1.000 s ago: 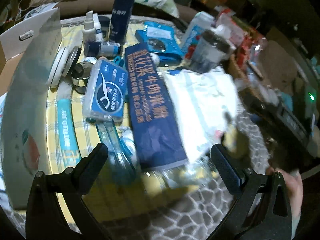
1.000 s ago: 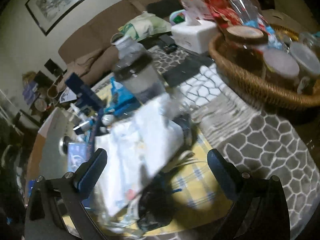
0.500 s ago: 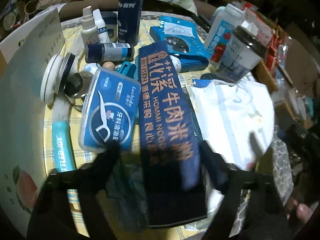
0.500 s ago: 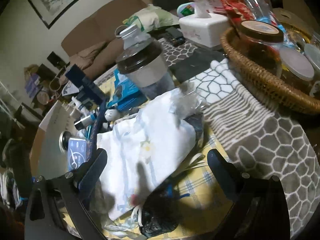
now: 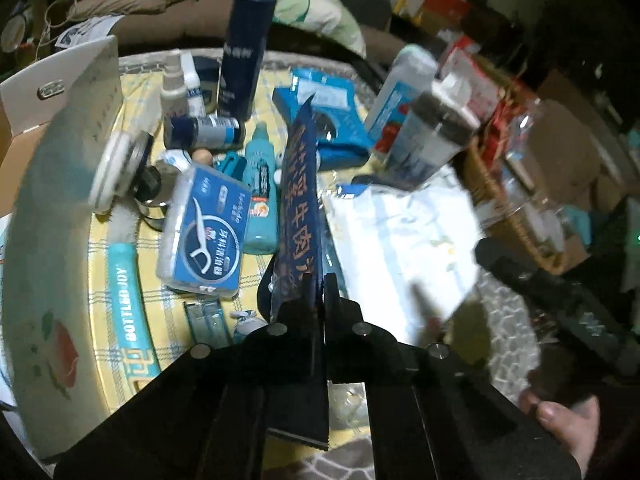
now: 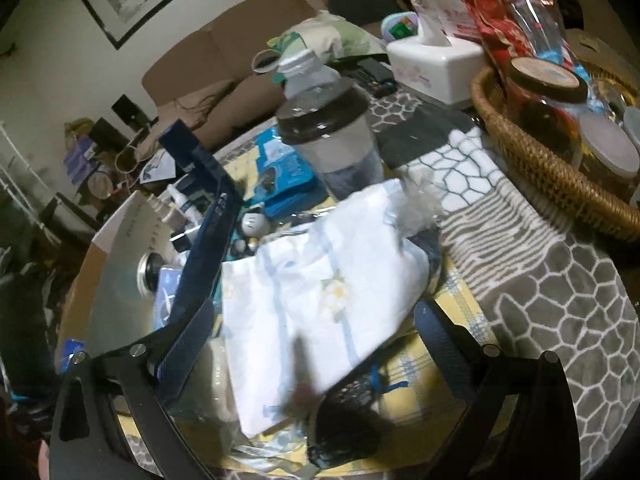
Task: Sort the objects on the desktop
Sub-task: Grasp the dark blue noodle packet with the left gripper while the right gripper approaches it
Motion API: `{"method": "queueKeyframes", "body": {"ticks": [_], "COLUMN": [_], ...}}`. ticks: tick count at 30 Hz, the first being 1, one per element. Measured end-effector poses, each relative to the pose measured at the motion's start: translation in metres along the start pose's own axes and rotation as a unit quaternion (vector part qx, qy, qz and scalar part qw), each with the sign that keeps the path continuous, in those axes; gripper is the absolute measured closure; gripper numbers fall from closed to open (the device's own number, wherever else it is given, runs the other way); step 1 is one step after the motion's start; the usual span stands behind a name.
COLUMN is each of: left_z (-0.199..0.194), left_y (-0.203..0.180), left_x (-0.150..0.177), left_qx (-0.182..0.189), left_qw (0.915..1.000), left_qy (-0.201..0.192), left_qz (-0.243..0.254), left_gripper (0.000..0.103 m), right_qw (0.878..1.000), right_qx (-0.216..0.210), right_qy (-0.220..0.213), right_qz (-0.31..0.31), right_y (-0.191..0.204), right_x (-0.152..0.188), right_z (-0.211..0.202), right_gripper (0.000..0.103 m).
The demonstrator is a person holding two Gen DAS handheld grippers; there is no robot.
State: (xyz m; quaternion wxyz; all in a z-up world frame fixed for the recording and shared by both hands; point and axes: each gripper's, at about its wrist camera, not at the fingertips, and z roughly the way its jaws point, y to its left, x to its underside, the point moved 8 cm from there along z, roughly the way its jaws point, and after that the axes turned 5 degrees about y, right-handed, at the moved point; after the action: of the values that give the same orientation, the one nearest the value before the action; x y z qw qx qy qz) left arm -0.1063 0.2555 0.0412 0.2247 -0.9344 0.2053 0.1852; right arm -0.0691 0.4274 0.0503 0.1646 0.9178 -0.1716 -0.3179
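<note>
A long dark blue noodle packet [image 5: 298, 208] with orange lettering stands on edge above the yellow checked cloth. My left gripper [image 5: 322, 292] is closing tight on its near end, pads pressing both faces. The same packet [image 6: 204, 240] rises at the left of the right wrist view. My right gripper [image 6: 314, 320] is open, hovering over a white flowered packet [image 6: 320, 292] without touching it. That white packet [image 5: 404, 240] lies just right of the held one.
A floss pick box [image 5: 206, 236], a teal bottle [image 5: 260, 196] and a tall blue can [image 5: 242, 52] crowd the left. A shaker cup [image 6: 332, 144] stands behind the white packet. A wicker basket [image 6: 532, 160] and tissue box [image 6: 436, 64] fill the right. A cardboard flap [image 5: 52, 168] borders the left.
My left gripper went from wide open to shut on the noodle packet and tipped it up on edge, uncovering the teal bottle. The right gripper stayed open over the white packet.
</note>
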Motion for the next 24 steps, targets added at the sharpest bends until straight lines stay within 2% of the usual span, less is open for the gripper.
{"method": "queueKeyframes", "body": {"ticks": [3,6,10,11,13,14,16,19,21,22,24], "left_z": [-0.022,-0.043,-0.065,-0.069,-0.074,-0.074,-0.070,-0.061,-0.054,-0.050,-0.043], "left_y": [0.005,0.011,0.018,0.021,0.024,0.025,0.023,0.021,0.017,0.015,0.011], "left_x": [-0.002,-0.003,-0.004,-0.004,-0.001,0.003,0.014,0.034,0.048,0.054,0.065], "left_qx": [0.016,0.026,0.022,0.024,0.025,0.027,0.027,0.035,0.039,0.042,0.049], "left_qw": [0.9997,0.9992,0.9990,0.9990,0.9990,0.9991,0.9994,0.9993,0.9992,0.9991,0.9986], "left_qy": [-0.015,-0.029,-0.038,-0.038,-0.036,-0.033,-0.023,-0.008,0.004,0.010,0.018], "left_qz": [-0.008,-0.011,-0.006,-0.006,-0.006,-0.004,0.000,0.001,0.004,0.004,0.006], "left_gripper": [0.100,0.100,0.101,0.101,0.101,0.101,0.101,0.101,0.101,0.101,0.101], "right_qw": [1.000,0.999,0.998,0.997,0.988,0.980,0.967,0.949,0.938,0.935,0.937], "right_qx": [-0.013,-0.049,-0.067,-0.082,-0.151,-0.192,-0.235,-0.261,-0.275,-0.279,-0.271], "right_qy": [-0.005,-0.006,-0.003,0.003,0.029,0.050,0.085,0.143,0.161,0.166,0.171], "right_qz": [-0.004,-0.005,-0.017,-0.016,0.008,0.025,0.054,0.102,0.135,0.143,0.141], "right_y": [0.011,0.029,0.051,0.058,0.073,0.082,0.093,0.102,0.105,0.106,0.110], "right_x": [-0.001,-0.002,0.001,0.003,0.010,0.016,0.028,0.049,0.058,0.061,0.062], "right_z": [-0.004,-0.009,-0.010,-0.008,-0.001,0.005,0.020,0.052,0.067,0.072,0.077], "right_gripper": [0.001,0.001,0.001,0.001,0.001,0.001,0.001,0.000,0.000,0.000,0.000]}}
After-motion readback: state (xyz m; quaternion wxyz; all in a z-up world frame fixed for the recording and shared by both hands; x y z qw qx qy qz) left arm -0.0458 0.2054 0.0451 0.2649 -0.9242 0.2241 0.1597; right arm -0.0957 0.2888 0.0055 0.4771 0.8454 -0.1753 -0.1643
